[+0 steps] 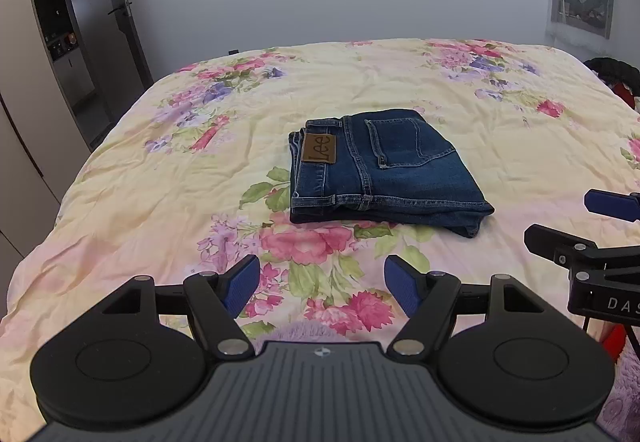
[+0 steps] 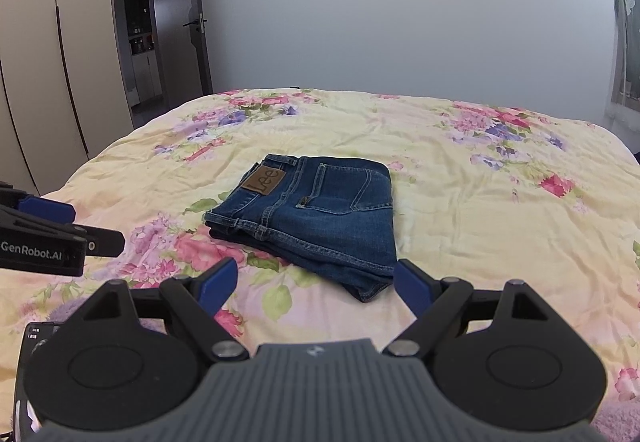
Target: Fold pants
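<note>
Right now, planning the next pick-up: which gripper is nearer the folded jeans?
Right. The right gripper hovers at the folded jeans' near corner; the left gripper sits farther back, floral bedspread between.

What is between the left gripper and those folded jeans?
Only flowered bedspread lies between the left gripper and the jeans, seen in the left wrist view.

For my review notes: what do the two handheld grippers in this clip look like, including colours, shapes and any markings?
Both match. The left gripper and the right gripper each have black linkage arms, two round black discs, a ribbed grey body with a small round emblem, silver pivot pins and blue ribbed pads on the jaws. Seen from the side, the left one reads "GenRobot.AI" in white; the right one shows "DAS", cut off. No sleeves or hands are visible.
</note>
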Action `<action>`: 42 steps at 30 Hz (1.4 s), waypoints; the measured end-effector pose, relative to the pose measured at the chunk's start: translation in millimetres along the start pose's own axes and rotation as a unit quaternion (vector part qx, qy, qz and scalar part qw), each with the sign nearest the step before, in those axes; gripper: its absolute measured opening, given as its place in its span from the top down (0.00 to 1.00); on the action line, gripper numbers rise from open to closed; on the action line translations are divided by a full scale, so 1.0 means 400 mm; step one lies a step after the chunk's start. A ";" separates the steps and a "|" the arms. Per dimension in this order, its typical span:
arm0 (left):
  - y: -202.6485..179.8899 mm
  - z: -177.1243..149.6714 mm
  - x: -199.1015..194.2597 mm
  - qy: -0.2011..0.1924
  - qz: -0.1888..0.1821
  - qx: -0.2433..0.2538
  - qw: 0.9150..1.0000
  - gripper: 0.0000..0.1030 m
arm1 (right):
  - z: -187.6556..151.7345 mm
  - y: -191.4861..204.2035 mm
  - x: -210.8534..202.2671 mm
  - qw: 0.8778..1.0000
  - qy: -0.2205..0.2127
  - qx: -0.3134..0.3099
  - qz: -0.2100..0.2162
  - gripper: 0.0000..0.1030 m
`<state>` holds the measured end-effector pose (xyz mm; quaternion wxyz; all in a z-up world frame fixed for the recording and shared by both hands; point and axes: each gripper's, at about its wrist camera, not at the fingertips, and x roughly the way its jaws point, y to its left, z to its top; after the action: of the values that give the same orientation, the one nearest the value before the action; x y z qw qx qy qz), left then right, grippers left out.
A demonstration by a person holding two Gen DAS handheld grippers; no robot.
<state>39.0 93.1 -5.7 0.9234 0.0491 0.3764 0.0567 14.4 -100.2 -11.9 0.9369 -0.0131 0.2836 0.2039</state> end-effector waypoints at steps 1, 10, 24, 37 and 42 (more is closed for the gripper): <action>0.000 0.000 0.000 0.000 0.000 0.000 1.000 0.19 | 0.000 0.001 0.000 1.000 0.000 -0.001 0.000 0.21; 0.005 -0.001 0.001 -0.001 0.001 0.002 1.000 0.19 | 0.002 0.002 -0.001 1.000 -0.001 -0.004 0.000 0.21; 0.012 0.000 -0.002 0.001 0.001 0.000 1.000 0.19 | 0.001 0.003 -0.004 1.000 -0.001 -0.005 0.002 0.21; 0.014 -0.004 -0.005 0.000 0.000 -0.001 1.000 0.19 | 0.001 0.002 -0.006 1.000 0.000 -0.006 0.002 0.21; 0.014 -0.003 -0.005 0.000 0.000 0.001 1.000 0.19 | 0.000 0.000 -0.007 1.000 0.000 -0.006 0.004 0.21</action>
<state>36.3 98.5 -4.5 0.9232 0.0495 0.3769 0.0560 12.3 -101.3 -10.6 0.9359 -0.0181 0.2828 0.2092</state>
